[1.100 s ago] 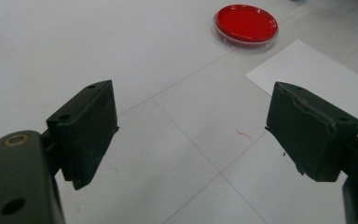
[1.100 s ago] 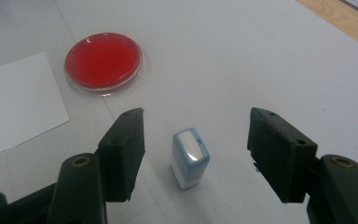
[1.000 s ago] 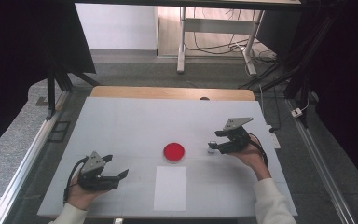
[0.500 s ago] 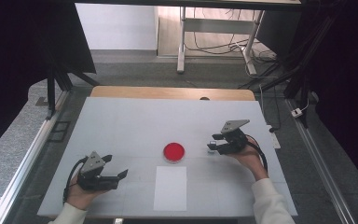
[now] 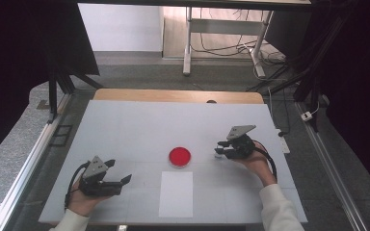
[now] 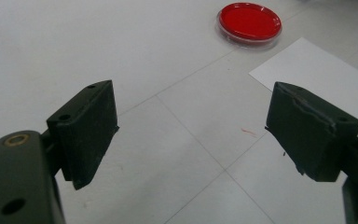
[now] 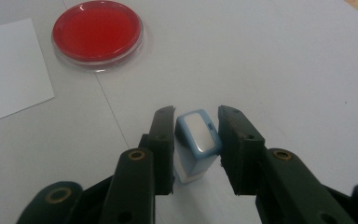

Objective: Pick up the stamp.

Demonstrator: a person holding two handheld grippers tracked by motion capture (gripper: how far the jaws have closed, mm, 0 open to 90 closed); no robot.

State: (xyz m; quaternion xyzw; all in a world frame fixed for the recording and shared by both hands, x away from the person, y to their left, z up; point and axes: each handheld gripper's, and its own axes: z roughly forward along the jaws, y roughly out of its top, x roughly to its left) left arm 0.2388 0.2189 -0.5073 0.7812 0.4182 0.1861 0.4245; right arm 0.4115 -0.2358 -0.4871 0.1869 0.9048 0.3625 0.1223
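Observation:
A small blue-and-white block (image 7: 196,140) stands a little tilted on the white table (image 5: 139,130), right of a shallow red dish (image 5: 179,156). My right gripper (image 7: 196,114) has just been closing its jaws, and both pads now press on the block's sides. From above, the same right gripper (image 5: 219,150) lies low on the table with the block (image 5: 218,154) at its tips. At the table's front left, my left gripper (image 5: 119,170) rests open, pointing toward the dish (image 6: 249,21), and nothing is between its pads (image 6: 91,128).
A white paper sheet (image 5: 176,194) lies flat in front of the dish, near the table's front edge. A wooden strip (image 5: 178,95) runs along the far edge. Metal rails flank the table, and cables and a stand sit on the floor beyond.
The right gripper's jaws have narrowed around the block and the hand has shifted slightly. The left gripper and the dish have stayed in place.

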